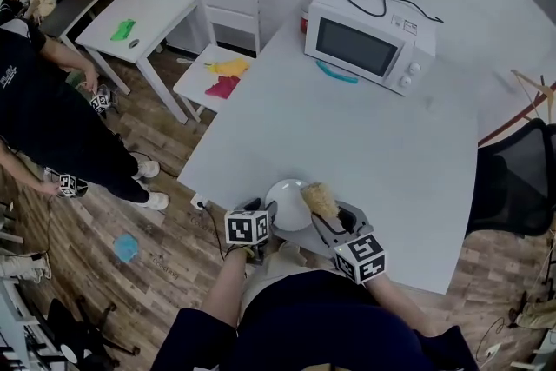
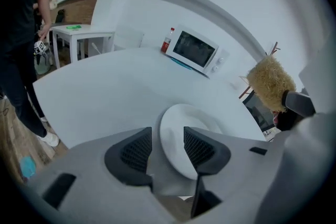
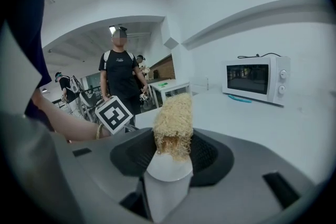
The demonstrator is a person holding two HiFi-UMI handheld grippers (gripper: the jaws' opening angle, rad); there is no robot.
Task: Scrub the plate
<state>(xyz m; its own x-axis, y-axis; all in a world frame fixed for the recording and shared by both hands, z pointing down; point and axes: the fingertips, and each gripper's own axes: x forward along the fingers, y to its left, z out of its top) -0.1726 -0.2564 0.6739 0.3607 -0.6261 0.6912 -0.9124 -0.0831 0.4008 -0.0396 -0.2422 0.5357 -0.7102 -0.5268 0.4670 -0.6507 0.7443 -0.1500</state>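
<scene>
A white plate [image 1: 287, 191] lies at the near edge of the white table [image 1: 347, 126]. My left gripper [image 1: 265, 208] stands open at the plate's near rim. In the left gripper view the plate's rim [image 2: 178, 128] sits between the two dark pads [image 2: 202, 147], with a gap showing on the left side of my left gripper [image 2: 167, 147]. My right gripper [image 1: 334, 226] is shut on the white handle of a scrub brush [image 1: 320, 200]. Its straw-coloured bristles [image 3: 173, 120] point up and hover just right of the plate. The brush head [image 2: 270, 81] also shows in the left gripper view.
A white microwave [image 1: 365, 35] stands at the table's far side, a red bottle [image 1: 307, 4] to its left and a teal strip [image 1: 336, 73] in front. A white chair [image 1: 226, 56] holds yellow and pink cloths. People stand at left [image 1: 52, 117]. A black office chair [image 1: 517, 178] is at right.
</scene>
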